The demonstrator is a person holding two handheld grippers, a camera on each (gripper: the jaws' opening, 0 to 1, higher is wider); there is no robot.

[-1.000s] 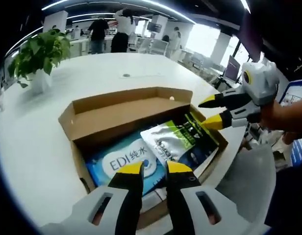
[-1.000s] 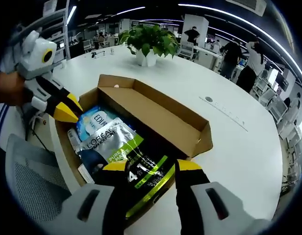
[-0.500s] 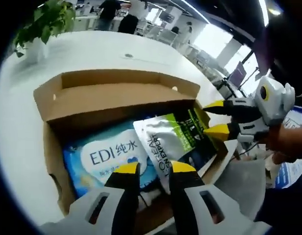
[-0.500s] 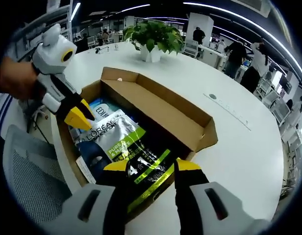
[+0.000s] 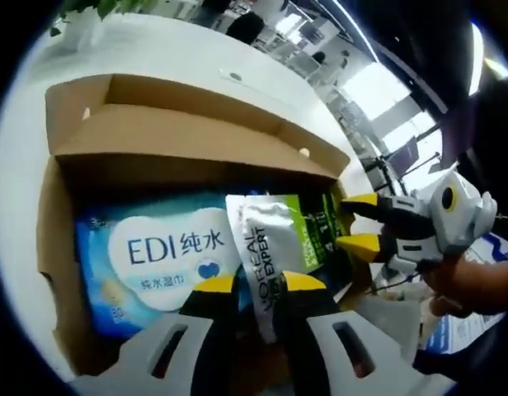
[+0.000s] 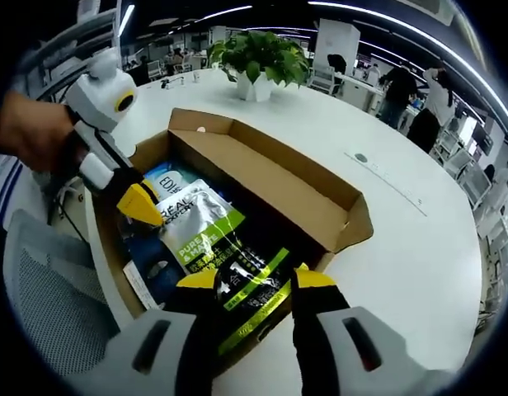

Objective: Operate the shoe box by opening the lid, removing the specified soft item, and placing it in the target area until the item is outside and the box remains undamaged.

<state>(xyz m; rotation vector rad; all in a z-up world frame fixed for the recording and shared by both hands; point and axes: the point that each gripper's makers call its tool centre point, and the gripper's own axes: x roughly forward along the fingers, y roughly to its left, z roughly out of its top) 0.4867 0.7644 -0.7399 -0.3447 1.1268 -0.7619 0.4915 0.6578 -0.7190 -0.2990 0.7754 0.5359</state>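
Lying flat in the open shoe box (image 6: 262, 186), lid already folded back: silver/green pouch (image 5: 275, 247) on top, partly overlapping the blue wipes pack (image 5: 147, 264) beside it. Task doesn't say which soft item is meant; the pouch is the accessible one, so that's my guess.

Handling, judged from looks: the pouch is light, floppy film and probably slick, so it will sag and may slide if pinched mid-panel. Best hold is a sealed edge or corner, shallow pinch, lifted straight up so it doesn't drag on the cardboard wall. The wipes pack looks squashy and heavier, and needs a deeper bite.

Left gripper (image 5: 258, 285): jaws slightly apart, nothing between them, tips hovering over the pouch's near silver end. In the right gripper view its yellow tip (image 6: 143, 202) sits right at the pouch's silver edge; can't tell if it's touching.

Right gripper (image 6: 254, 280): jaws moderately open, empty, straddling the pouch's dark green-striped end from above. Contact unclear. From the left gripper view it's at the box's far corner.

Box sits near the edge of the white surface (image 6: 402, 247), potted plant (image 6: 258, 62) well behind it.

Risk: a jaw catching the box wall or flap.
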